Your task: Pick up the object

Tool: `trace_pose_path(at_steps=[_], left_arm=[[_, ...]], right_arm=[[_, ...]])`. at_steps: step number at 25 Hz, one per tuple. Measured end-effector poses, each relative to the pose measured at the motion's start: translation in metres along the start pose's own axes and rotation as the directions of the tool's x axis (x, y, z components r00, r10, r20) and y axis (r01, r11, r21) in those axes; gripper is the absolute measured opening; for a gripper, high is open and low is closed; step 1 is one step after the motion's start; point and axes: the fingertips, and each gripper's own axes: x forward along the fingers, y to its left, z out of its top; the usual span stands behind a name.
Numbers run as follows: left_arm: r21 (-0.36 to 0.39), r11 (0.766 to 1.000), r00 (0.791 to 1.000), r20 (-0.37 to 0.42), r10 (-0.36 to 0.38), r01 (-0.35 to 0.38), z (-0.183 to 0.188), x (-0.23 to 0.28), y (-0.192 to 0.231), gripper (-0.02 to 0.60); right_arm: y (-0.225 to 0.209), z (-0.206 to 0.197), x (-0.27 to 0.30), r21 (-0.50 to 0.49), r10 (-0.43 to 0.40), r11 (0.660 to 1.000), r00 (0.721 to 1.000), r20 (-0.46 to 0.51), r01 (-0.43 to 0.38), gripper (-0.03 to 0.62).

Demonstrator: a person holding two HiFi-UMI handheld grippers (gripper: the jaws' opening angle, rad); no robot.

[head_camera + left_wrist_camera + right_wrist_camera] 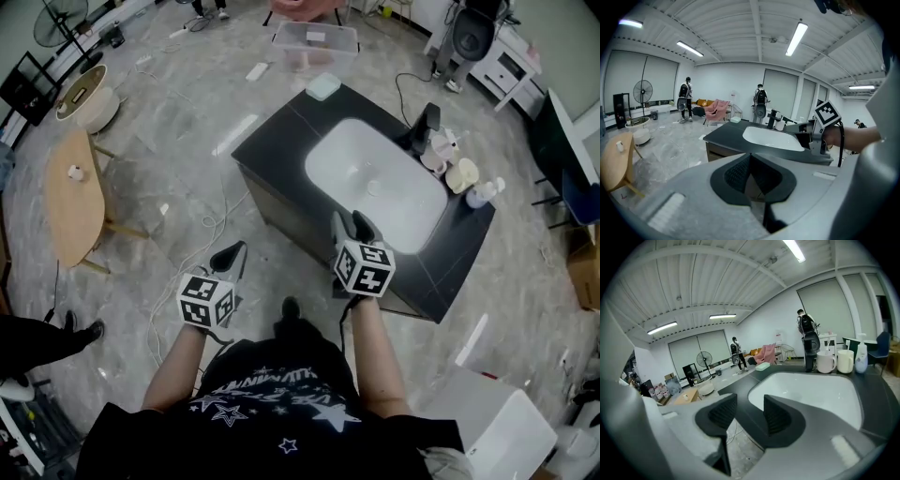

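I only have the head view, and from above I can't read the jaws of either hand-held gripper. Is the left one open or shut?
Observer: Shut. The left gripper view shows the left hand-held gripper with its jaws together and nothing between them.
Operator: And the right one?
Observer: Open and empty. In the right gripper view, the right hand-held gripper has its jaws apart. Through the gap you see only the dark counter edge, just short of the white basin.
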Motion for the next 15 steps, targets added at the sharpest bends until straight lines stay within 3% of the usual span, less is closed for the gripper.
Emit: trace_pose_path(at_steps=[5,15], left_arm=[[0.011,1.000,1.000,0.007,0.005,-0.005,0.038,0.042,0.010,0.009],[0.069,0.998,0.999,0.032,0.000,-0.002,0.089,0.099,0.043,0.009]], right_arm=[[-0.025,0.023,0.035,0.036,-0.004,0.999,1.000,-0.017,0.004,0.183],[-0.031,0.061,0.100,0.073,0.001,0.997,1.000,0.004,-0.002,0.183]])
